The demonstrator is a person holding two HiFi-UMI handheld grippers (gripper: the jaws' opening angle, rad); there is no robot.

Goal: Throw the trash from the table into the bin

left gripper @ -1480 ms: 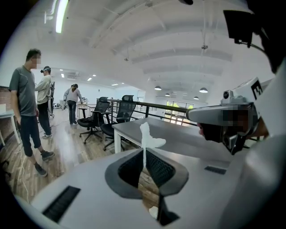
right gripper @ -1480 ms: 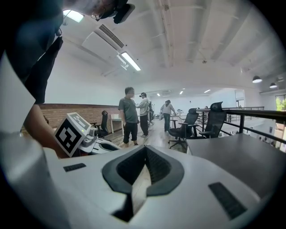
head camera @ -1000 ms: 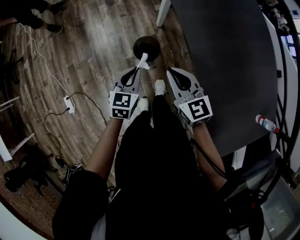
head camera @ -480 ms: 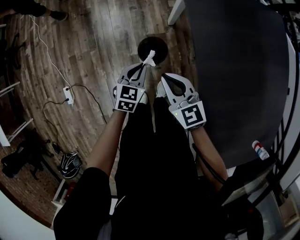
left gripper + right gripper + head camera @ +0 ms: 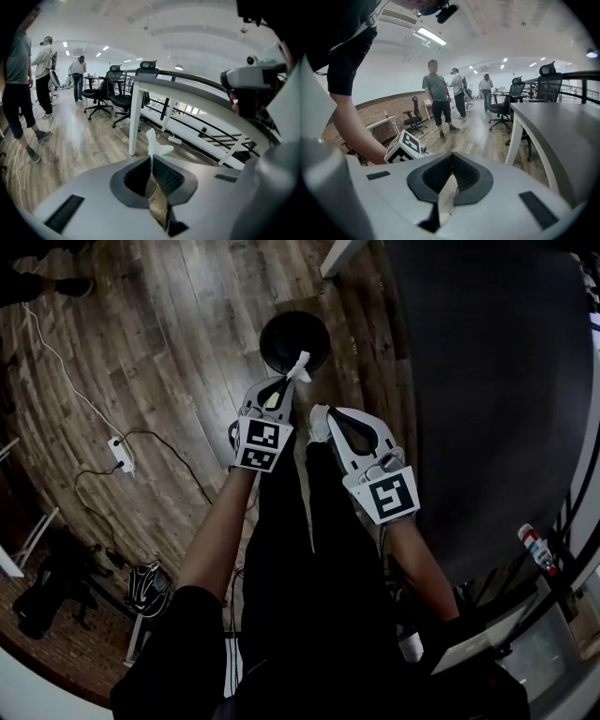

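Left gripper (image 5: 286, 382): jaws closed on a white scrap (image 5: 299, 366). It is pinched at its lower end, and the free end stands out past the tips. The left gripper view confirms this: the scrap (image 5: 155, 147) is clamped thin between the pads.

Right gripper (image 5: 330, 418): jaws together with nothing between them. It is held just beside the left one, nearer the dark surface (image 5: 487, 381).

Bin (image 5: 292, 341): round and black, standing on the wood floor (image 5: 178, 352) by the corner of the surface. In the head view the scrap overlaps the bin's near rim. How high it sits above the opening cannot be told.

Step in hand, as judged: carry the scrap over the bin and drop it.

Recommendations:
- Move the jaw tips past the near rim to the middle of the opening before release. At the rim a light scrap may fall outside.
- Go low over the opening — paper this light drifts.
- Open the jaws wide in one motion. Watch for the scrap clinging to a ribbed pad, and give a slight shake if it hangs.
- Keep the right gripper clear of the drop path.
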